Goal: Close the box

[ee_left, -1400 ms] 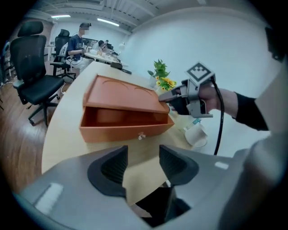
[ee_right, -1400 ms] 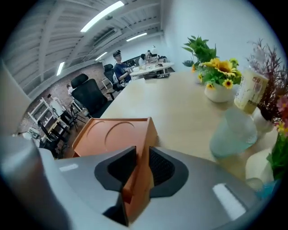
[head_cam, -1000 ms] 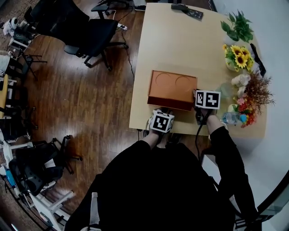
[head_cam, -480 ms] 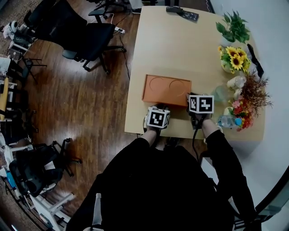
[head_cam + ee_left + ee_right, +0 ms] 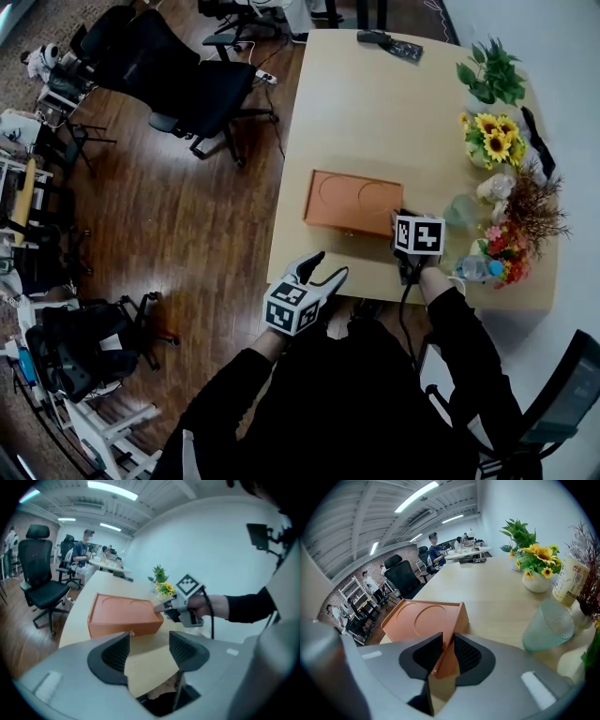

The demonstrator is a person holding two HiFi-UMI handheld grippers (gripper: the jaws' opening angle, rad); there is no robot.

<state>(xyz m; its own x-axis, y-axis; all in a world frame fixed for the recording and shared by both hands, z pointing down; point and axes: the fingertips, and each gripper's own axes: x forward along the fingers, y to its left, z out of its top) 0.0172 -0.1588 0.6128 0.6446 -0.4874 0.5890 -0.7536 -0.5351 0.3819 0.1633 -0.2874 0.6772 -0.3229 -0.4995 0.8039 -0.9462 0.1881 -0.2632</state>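
Observation:
The orange box (image 5: 353, 202) lies near the table's front edge, lid down, with two circles pressed into its top. My right gripper (image 5: 400, 225) is at its front right corner. In the right gripper view the box (image 5: 423, 619) has that corner wedged between the narrow jaws of the right gripper (image 5: 447, 654), which are opening while the pads still touch it. My left gripper (image 5: 322, 270) is off the table's front edge, clear of the box. In its own view the left gripper (image 5: 149, 651) has its jaws opening wide with nothing between them, and the box (image 5: 123, 613) lies ahead.
A green glass tumbler (image 5: 548, 627), a vase of sunflowers (image 5: 536, 569) and a bottle (image 5: 568, 581) stand to the right of the box. Flowers and a water bottle (image 5: 473, 269) line the table's right side. Office chairs (image 5: 202, 89) stand on the wooden floor at left.
My left gripper has drawn back from the box's front, past the table edge toward the person, and has opened wide. The right gripper stays at the box's corner.

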